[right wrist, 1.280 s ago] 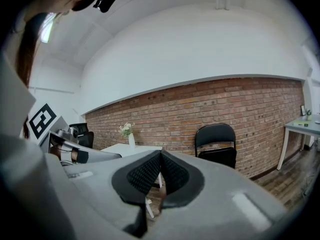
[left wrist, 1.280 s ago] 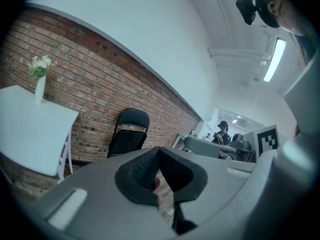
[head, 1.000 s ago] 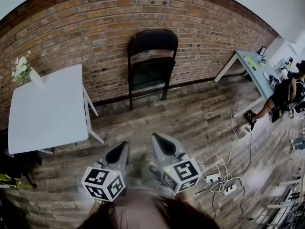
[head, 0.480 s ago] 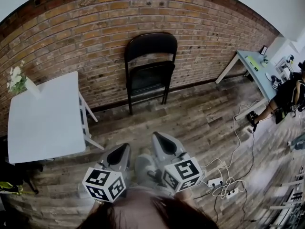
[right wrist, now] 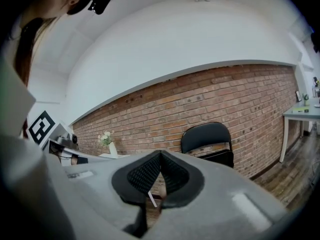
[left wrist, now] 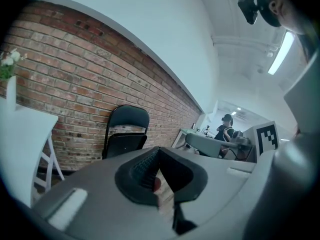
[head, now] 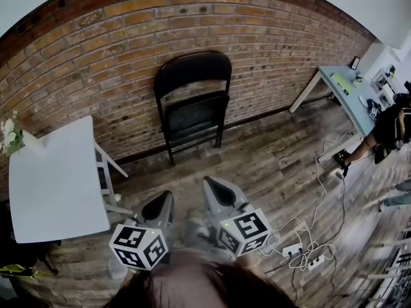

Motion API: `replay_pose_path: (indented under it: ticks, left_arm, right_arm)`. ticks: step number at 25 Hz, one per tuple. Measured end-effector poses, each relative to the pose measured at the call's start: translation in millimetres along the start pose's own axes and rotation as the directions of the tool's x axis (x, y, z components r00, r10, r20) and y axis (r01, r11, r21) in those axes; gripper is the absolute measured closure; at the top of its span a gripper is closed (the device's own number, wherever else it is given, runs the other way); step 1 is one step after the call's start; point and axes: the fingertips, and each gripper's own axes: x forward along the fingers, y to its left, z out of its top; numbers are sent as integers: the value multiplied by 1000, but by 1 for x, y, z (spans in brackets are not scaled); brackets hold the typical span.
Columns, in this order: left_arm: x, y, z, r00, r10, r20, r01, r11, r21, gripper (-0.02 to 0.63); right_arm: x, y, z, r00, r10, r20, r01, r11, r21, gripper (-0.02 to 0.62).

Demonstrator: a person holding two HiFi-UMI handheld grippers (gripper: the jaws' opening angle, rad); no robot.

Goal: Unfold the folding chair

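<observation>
No legible text, label, brand or number was found. Coded square markers only were present on left cube (head: 137, 246) and right cube (head: 244, 231).

The head camera is looking steeply down over the left claw (head: 162, 201) and right claw (head: 212, 190) toward the brick wall (head: 96, 50). Each claw camera is looking along its own jaws; all are sharing the folding chair (head: 192, 76), seemingly distant.

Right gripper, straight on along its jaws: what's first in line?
Nothing close. The right gripper points over bare floor toward the brick wall just left of the chair, maybe clipping the chair; depth unclear.
</observation>
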Motion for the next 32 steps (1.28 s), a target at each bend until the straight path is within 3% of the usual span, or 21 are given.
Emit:
replay_pose_path:
  ticks: [10,21,32]
  left_arm:
    - [88,7,46,1000,-9,11,9,1000,27,611]
    - [141,37,58,999,32,-22,-32,999,19,611]
    - [201,103,115,999,21,-25,-19,998,68,583]
  right_arm:
    - [57,-75,28,1000,9,0,-9,1000,16,601]
    - [115,-118,33,998,49,-27,-48,998,47,601]
    - [185,-158,44,1000,-7,-18,10,993,117,583]
